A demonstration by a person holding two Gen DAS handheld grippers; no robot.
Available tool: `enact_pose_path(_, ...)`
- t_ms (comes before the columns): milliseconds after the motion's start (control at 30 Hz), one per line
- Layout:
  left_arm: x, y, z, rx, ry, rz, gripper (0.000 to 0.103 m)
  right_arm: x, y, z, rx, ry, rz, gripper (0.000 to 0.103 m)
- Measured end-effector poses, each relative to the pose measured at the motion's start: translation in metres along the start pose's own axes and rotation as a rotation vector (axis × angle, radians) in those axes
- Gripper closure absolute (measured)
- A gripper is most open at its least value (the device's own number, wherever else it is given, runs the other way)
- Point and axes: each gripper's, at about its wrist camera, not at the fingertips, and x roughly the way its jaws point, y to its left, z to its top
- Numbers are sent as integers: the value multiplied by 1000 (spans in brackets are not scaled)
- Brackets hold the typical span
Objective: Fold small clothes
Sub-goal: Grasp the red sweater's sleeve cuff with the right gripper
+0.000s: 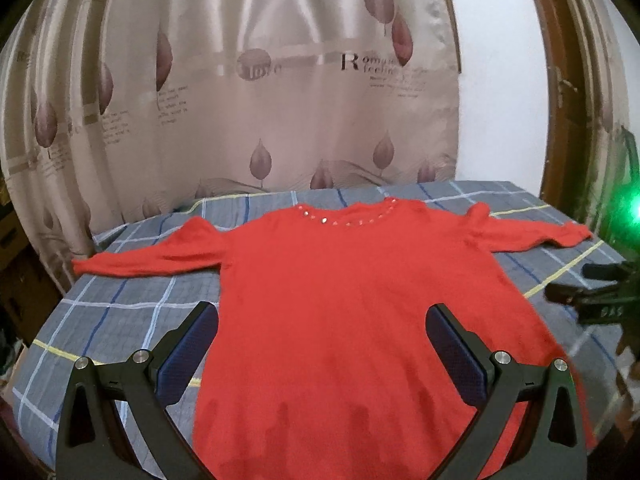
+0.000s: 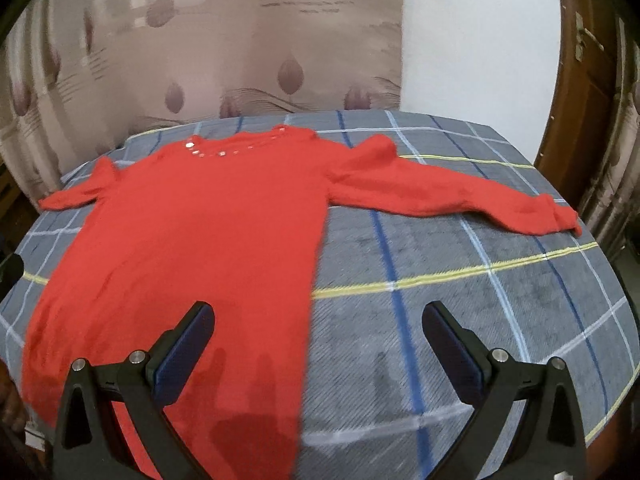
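Sweater [image 1: 340, 288], red and long-sleeved, lies spread flat on a plaid sheet [image 1: 120, 320] in grey with blue, white and yellow lines, its beaded neckline [image 1: 344, 216] toward 12 o'clock and its hem toward 6 o'clock. Both sleeves stretch outward: in the left wrist view one reaches toward 9 o'clock [image 1: 132, 258] and the other toward 3 o'clock [image 1: 536, 232]. The left gripper [image 1: 322, 334] hangs over the lower body of the garment with its jaws spread wide and nothing between them; its left finger [image 1: 192, 340] sits over the sweater's side edge. The right gripper [image 2: 318, 332] is likewise spread and empty, poised over the sweater's right side edge, its left finger [image 2: 188, 340] above red fabric and its right finger [image 2: 452, 344] above bare sheet. In the left wrist view the right gripper shows as a dark shape at 3 o'clock. A curtain [image 1: 240, 100] printed with leaves and lettering hangs at 12 o'clock behind the bed, with white wall [image 2: 480, 60] and a brown door [image 2: 584, 100] toward 2 o'clock.
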Motion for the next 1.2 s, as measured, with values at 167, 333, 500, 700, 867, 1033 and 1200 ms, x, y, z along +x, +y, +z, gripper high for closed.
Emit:
enact_pose_path(167,42,-1,-5,8,44,37,0,23,-60,14,133,14,39,3)
enact_pose_path(333,69,6,-5,-42,115,16,0,43,-167,23,356,34,8,41)
enact_pose_path(500,74,9,-10,-68,154,6,0,55,-288,23,664,27,3,42)
enact_pose_path(700,83,6,-11,-57,205,25,0,77,-370,26,931,-19,156,43)
enact_pose_path(867,87,0,-12,-26,231,31,0,91,-377,35,968,-43,184,44)
enact_pose_path(1033,89,-1,-12,-20,243,23,0,106,-392,40,943,25,127,95)
enact_pose_path(1200,91,11,-5,-68,244,3,0,90,-362,56,950,-22,149,96)
